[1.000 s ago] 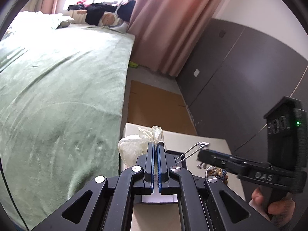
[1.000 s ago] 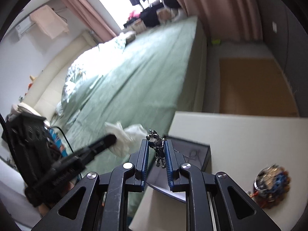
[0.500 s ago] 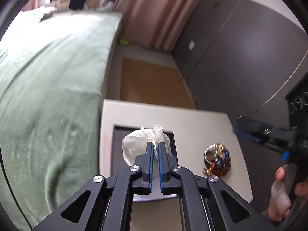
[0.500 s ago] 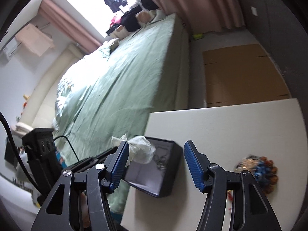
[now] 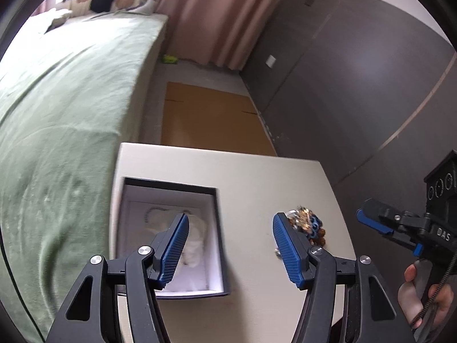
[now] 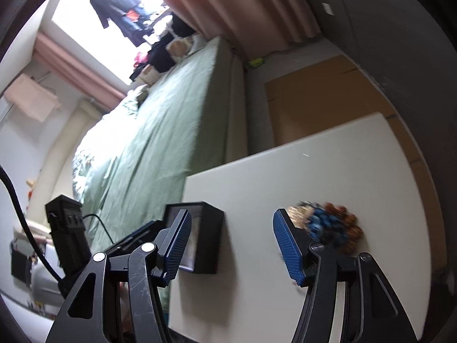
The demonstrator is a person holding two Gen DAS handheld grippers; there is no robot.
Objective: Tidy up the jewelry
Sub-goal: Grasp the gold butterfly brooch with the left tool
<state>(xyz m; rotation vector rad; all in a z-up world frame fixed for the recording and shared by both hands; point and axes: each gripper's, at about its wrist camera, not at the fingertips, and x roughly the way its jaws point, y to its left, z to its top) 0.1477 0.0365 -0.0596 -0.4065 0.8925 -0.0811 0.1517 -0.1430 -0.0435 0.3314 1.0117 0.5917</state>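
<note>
A black jewelry box (image 5: 217, 245) with a white lining lies open on the left of the cream table (image 5: 251, 177). A clear plastic bag (image 5: 197, 237) and a thin necklace lie inside it. A pile of bead jewelry (image 5: 310, 225) sits to its right. My left gripper (image 5: 230, 247) is open and empty above the box's right wall. My right gripper (image 6: 230, 247) is open and empty over the table between the box (image 6: 210, 240) and the pile (image 6: 328, 225); it also shows at the right of the left wrist view (image 5: 382, 223).
A bed with a green cover (image 5: 62, 100) runs along the table's left side. A brown cardboard sheet (image 5: 211, 117) lies on the floor beyond the table. A dark wall panel (image 5: 357, 71) stands to the right. Pink curtains (image 5: 222, 14) hang at the back.
My left gripper held the plastic bag shut, lowered it into the box and has opened. My right gripper held a small metal piece, let it go and has opened wide.
</note>
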